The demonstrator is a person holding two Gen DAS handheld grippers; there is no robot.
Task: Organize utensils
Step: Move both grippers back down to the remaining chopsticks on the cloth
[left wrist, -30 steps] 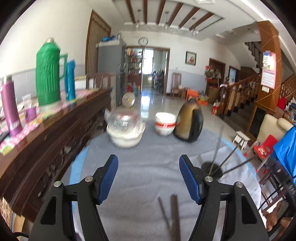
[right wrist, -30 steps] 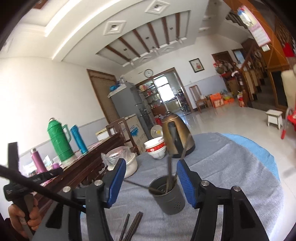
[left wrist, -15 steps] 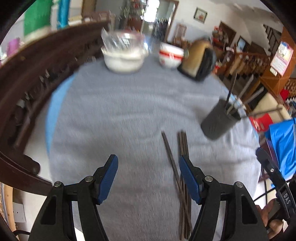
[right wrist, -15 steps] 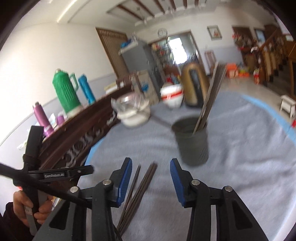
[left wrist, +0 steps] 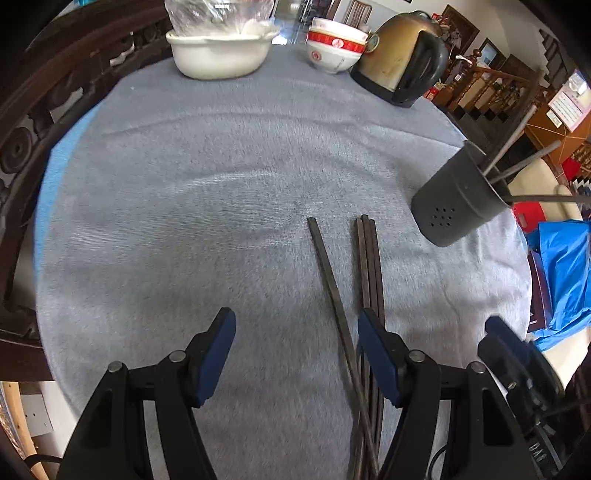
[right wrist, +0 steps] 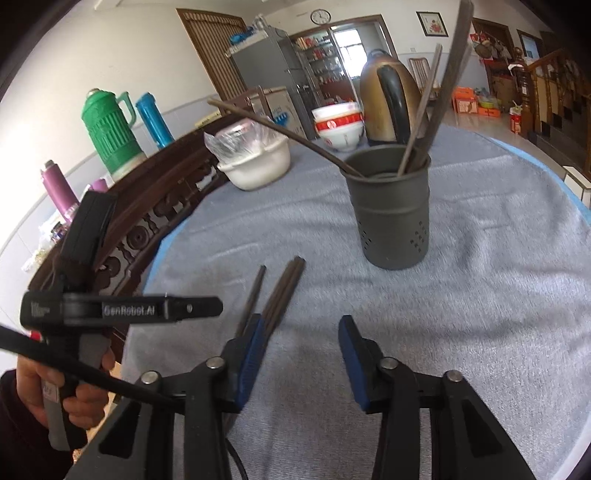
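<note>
Covering the round bench [left wrist: 177, 192], a grey cloth leaves wide bare room on the far side of the dark perforated utensil holder [right wrist: 391, 210], which stands near the bench's edge and already takes several chopsticks. Loose chopsticks [left wrist: 365, 266] lie flat just beside that holder, so picking one up seems the step in hand. Left tool [left wrist: 295, 354] gapes wide with one stick between its jaws; right tool [right wrist: 301, 354], empty, is closing beside the bundle.

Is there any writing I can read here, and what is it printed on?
"GenRobot.AI": white letters on the black bar of the left tongs' handle.
"DAS": on the black body of the right tongs, cut off by the picture's edge.
Red mark on the red-banded bowl: too small to read.
Wall clock and wall calendar: too small to read.
</note>
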